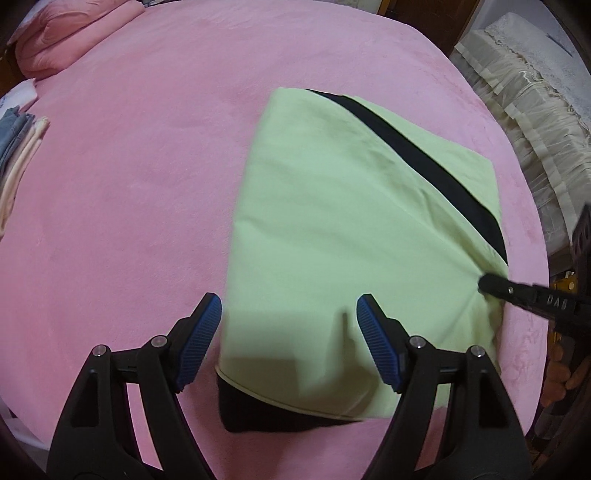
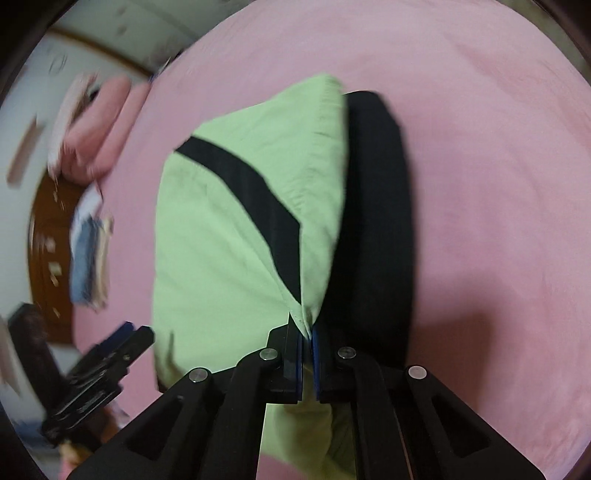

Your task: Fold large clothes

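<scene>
A: What are you working over, from the biggest thing down?

B: You are standing over one pink bed cover point(image 1: 147, 166), and one garment point(image 1: 332, 221) is lying on it, pale green with a black stripe point(image 1: 406, 147) and a black layer showing under its near edge. It is already folded into a compact panel, lying right of the bed's middle.

A: Which way is its long axis running?

B: In your left wrist view it is running away from you, near edge to far edge, with the stripe crossing diagonally. The near-left corner is sitting just ahead of your left gripper point(image 1: 288, 317), slightly right of centre between the fingers.

A: And the grippers?

B: You are holding two. Your left one is gaping wide with nothing in it, hovering above the near edge. Your right gripper point(image 2: 307, 345) is pinching a gathered bit of green fabric at the right-hand edge, pads nearly together.

A: Which hand is nearer the free corner?

B: Your left, I judge. That corner looks like the one to take next.

A: Anything else?

B: One pink bundle point(image 1: 70, 33) and one small stack of folded clothes point(image 1: 18, 136), both well apart at the bed's far left.
</scene>
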{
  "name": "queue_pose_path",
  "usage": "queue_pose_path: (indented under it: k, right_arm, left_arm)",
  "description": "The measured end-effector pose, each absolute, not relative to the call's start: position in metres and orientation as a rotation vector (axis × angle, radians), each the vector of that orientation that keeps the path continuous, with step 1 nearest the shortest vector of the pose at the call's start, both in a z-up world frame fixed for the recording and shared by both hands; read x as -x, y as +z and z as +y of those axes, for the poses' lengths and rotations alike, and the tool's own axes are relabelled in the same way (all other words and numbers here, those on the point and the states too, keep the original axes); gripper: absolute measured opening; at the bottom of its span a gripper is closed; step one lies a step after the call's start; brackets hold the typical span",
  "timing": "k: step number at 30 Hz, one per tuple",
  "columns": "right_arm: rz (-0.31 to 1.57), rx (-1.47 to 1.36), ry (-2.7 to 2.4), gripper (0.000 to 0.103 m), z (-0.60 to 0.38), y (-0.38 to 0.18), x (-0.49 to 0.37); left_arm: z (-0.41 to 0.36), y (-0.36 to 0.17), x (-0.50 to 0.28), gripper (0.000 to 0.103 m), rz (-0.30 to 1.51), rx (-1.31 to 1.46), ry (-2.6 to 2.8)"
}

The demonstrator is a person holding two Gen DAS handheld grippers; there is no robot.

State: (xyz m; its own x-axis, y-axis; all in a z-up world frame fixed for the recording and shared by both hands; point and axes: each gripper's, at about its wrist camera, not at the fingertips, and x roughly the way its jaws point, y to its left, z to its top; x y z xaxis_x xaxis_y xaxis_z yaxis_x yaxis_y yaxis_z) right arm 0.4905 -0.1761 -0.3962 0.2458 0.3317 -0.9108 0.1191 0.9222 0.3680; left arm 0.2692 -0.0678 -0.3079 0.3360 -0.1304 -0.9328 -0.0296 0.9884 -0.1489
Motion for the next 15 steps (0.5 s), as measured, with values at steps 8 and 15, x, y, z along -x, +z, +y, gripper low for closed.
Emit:
queue_pose_path:
  k: [8,15]
  right_arm:
    - [1.314,-0.492,0.04,0.005,-0.203,-0.42,-0.475]
    - [1.104,-0.247,0.116,0.012,-0.163,-0.353,-0.478]
  left_arm:
    - [-0.08,-0.337,-0.28,0.07,1.277,0.087,-0.031]
    - [-0.091,-0.304,-0.309,0.053,1.136,0.078,-0.17]
